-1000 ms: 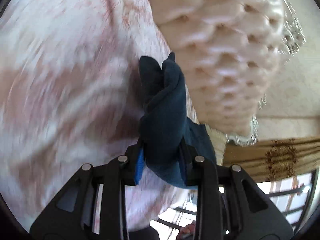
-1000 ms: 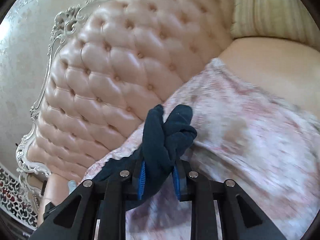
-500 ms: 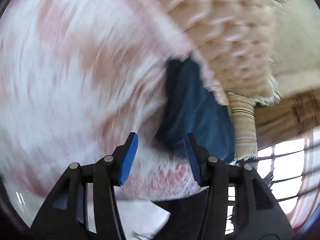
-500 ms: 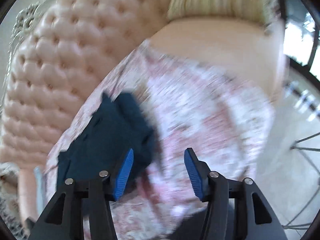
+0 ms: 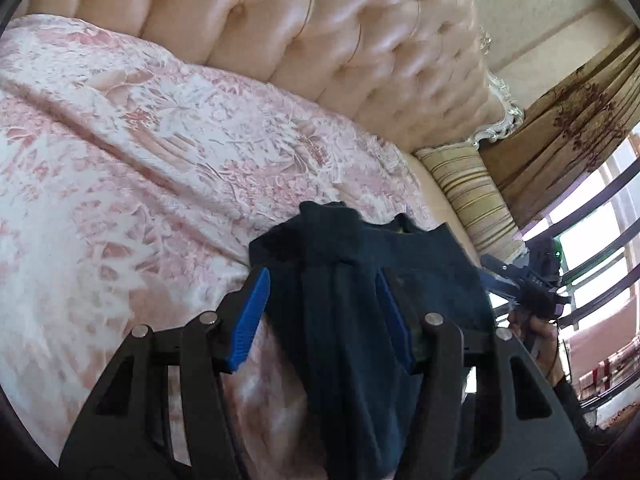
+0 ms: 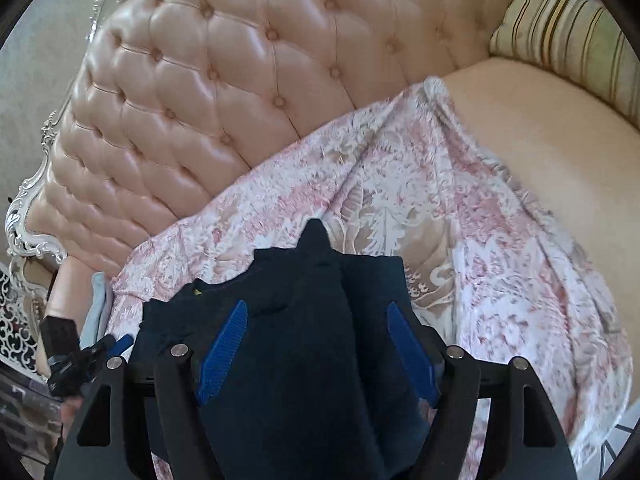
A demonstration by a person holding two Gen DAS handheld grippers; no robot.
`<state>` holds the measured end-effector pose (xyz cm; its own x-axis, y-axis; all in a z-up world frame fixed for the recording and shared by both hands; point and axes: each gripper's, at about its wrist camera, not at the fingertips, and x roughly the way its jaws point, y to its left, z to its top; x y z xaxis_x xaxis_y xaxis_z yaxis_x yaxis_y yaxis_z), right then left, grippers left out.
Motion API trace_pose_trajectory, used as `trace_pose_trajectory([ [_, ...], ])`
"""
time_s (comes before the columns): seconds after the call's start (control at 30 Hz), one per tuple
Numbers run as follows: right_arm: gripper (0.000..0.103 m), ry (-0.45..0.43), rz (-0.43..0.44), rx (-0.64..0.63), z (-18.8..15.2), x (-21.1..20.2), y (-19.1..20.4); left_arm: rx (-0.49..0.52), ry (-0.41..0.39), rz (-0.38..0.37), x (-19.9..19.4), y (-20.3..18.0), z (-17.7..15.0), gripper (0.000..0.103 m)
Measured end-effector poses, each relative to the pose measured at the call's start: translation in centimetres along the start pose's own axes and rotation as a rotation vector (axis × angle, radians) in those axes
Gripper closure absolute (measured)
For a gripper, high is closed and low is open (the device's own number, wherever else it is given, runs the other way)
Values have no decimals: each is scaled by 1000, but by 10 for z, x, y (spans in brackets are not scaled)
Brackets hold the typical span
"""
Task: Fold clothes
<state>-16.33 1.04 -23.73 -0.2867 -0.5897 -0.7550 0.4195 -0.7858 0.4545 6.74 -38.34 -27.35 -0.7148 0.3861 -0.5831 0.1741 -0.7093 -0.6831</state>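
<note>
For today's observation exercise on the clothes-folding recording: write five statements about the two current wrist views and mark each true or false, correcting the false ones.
1. The garment is dark navy. True.
2. It lies on a bare wooden table. False: it lies on a pink-and-white floral cover on a sofa.
3. Both grippers are clamped shut on it. False: the left gripper and right gripper stand open with cloth between the fingers.
4. A tufted backrest rises behind the cover. True.
5. The cushion is plain red. False: it is striped, beige and brown.
</note>
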Motion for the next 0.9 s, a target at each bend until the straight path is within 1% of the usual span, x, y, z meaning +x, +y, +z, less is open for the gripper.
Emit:
trace_pose_trajectory([
  [0.07, 28, 32, -5, -11, -2, 11, -3, 33, 40, -8, 12, -5, 2, 45],
  [0.1, 28, 42, -18, -13, -3, 15, -5, 52, 54, -5, 17, -9, 2, 50],
  [0.13, 28, 47, -34, -12, -5, 19, -7, 76, 54, 16, 19, -14, 1, 58],
  [0.17, 28, 52, -44, -7, -7, 21, -10, 102, 54, 38, 20, -19, 0, 75],
  [0.2, 28, 57, -49, 1, -8, 23, -12, 135, 53, 64, 20, -25, 0, 83],
  [0.3, 28, 71, -74, 21, -14, 27, -18, 208, 38, 115, 21, -35, -2, 84],
  [0.4, 27, 52, -102, 4, -20, 32, -17, 248, 32, 168, 21, -41, -4, 84],
  [0.47, 25, 26, -130, -30, -24, 34, -12, 259, 23, 201, 20, -43, -6, 84],
  [0.6, 21, 11, -166, -77, -26, 38, -7, 289, 16, 273, 23, -49, -7, 84],
  [0.67, 21, 13, -179, -91, -26, 39, -6, 305, 13, 310, 24, -52, -7, 85],
  [0.77, 23, 26, -225, -114, -26, 41, -3, 318, 12, 362, 27, -55, -6, 85],
  [0.9, 23, 40, -248, -116, -25, 45, -1, 296, 17, 392, 29, -52, -5, 85],
])
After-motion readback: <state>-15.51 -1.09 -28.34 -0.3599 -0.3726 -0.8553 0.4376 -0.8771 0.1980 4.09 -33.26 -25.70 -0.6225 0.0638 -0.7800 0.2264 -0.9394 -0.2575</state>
